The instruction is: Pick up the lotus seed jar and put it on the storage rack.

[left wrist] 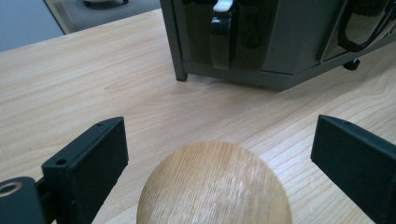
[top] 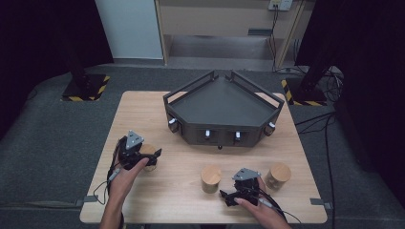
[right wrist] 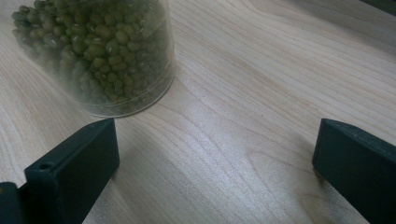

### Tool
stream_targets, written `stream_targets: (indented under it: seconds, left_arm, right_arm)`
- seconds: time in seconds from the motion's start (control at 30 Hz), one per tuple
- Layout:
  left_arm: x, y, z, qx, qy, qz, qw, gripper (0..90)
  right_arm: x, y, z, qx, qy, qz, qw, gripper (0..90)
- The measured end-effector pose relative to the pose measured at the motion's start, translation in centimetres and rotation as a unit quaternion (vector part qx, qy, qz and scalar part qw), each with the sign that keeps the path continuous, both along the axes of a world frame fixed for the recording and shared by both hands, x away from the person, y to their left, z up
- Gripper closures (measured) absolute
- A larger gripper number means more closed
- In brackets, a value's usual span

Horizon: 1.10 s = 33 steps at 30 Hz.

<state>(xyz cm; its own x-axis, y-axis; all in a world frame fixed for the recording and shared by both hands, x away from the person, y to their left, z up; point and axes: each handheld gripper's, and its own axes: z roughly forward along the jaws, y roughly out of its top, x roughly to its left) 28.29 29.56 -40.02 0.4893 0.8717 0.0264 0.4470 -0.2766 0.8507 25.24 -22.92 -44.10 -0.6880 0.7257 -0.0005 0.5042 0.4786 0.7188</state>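
left gripper [top: 152, 157]: jaws spread, straddling wooden-lidded jar [left wrist: 214, 184] left of dark tray [top: 222, 102]. right gripper [top: 228, 197]: jaws spread on nothing, beside bean jar [right wrist: 100, 51], in front of tray.

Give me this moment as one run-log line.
left gripper: open, astride wooden-lidded jar, not gripping | right gripper: open, empty, beside bean jar | rack: at table's back
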Motion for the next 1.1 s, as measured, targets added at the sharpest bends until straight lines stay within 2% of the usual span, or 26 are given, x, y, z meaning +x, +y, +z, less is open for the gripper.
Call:
stream_targets:
  seconds: [0.17,0.37,0.7,0.83,1.03,1.1]
  left_arm:
    - [-0.3,-0.3,-0.9,0.019,0.0,0.002,0.9998,2.6]
    - [-0.6,0.0,-2.0,0.007,0.002,0.006,1.0,2.7]
    - [-0.6,-0.2,-3.1,0.0,0.004,0.005,1.0,2.8]
    - [-0.6,0.1,-3.9,-0.023,0.003,0.009,0.9997,3.8]
    - [-0.9,0.4,-5.0,-0.034,0.001,0.02,0.9992,8.5]
    - [-1.0,0.6,-5.2,-0.035,-0.002,0.02,0.9992,13.1]
  right_arm:
    - [0.0,0.0,0.0,0.0,0.0,0.0,1.0,0.6]
    - [0.0,0.0,0.0,0.0,0.0,0.0,1.0,0.7]
    - [0.0,0.0,0.0,0.0,0.0,0.0,1.0,0.7]
    - [0.0,0.0,0.0,0.0,0.0,0.0,1.0,0.7]
    - [0.0,0.0,0.0,0.0,0.0,0.0,1.0,0.7]
    - [0.0,0.0,0.0,0.0,0.0,0.0,1.0,0.7]
